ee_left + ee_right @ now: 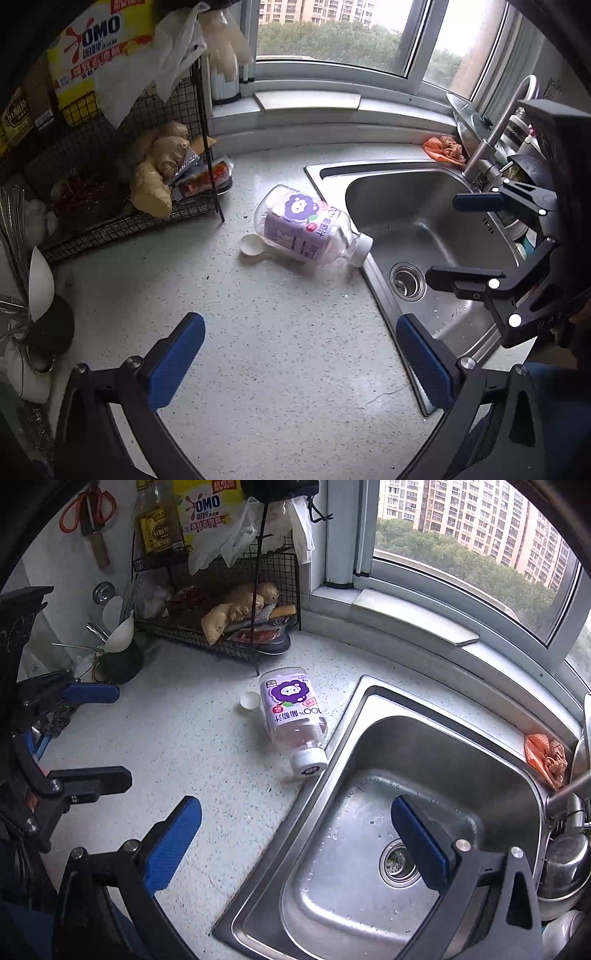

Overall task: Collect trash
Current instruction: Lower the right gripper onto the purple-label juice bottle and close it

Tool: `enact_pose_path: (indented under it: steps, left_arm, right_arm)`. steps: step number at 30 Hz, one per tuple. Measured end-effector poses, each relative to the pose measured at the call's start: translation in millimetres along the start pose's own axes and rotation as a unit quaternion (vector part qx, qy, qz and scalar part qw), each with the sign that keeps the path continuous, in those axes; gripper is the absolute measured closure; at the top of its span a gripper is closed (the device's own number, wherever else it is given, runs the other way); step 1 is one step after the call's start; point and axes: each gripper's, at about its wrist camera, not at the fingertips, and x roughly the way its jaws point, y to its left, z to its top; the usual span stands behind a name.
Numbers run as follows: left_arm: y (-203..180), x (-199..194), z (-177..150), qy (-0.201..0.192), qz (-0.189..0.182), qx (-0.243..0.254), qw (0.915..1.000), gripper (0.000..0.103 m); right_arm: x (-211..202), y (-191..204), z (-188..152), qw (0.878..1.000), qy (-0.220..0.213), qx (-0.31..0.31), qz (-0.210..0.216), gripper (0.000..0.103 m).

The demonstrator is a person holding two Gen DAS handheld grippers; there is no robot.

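Observation:
A clear plastic bottle with a purple label and white cap lies on its side on the speckled counter, its cap by the sink's rim; the right wrist view shows the same bottle. A small white plastic spoon lies against it, partly hidden under the bottle. My left gripper hovers open over the counter, short of the bottle, nothing between its fingers. My right gripper is open too, straddling the sink's edge. Each view shows the other gripper open at its side.
A steel sink with a drain fills the right side, a faucet and pots beyond it. A black wire rack with ginger and packets stands back left. An orange cloth lies on the sill. A utensil holder stands left.

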Motion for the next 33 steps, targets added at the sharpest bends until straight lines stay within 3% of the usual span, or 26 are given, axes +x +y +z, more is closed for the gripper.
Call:
enact_pose_path:
  steps: [13,22,23,28,33]
  left_arm:
    - [59.9,67.0,24.9,0.063,0.01,-0.031,0.9975,0.0]
    - [87.5,85.9,30.4,0.074,0.008,-0.066,0.995,0.0]
    - [88.8,86.2,29.6,0.075,0.006,-0.071,0.9947,0.0]
    - [91.8,86.3,21.2,0.084,-0.001,-0.09,0.9925,0.0]
    - [89.7,87.8,13.3,0.092,-0.009,-0.101,0.9905,0.0]
  right_arm:
    - [87.0,-14.4,67.9,0.997,0.067,-0.023,0.008,0.001]
    - [131.0,-8.2,94.2,0.991,0.113,-0.051,0.046,0.001]
    - [134.5,-8.0,95.7,0.991,0.116,-0.054,0.049,0.002]
    - [148.1,-4.4,95.5,0.985,0.141,-0.074,0.062,0.037]
    - [141.5,1.7,87.0,0.985,0.135,-0.078,0.072,0.038]
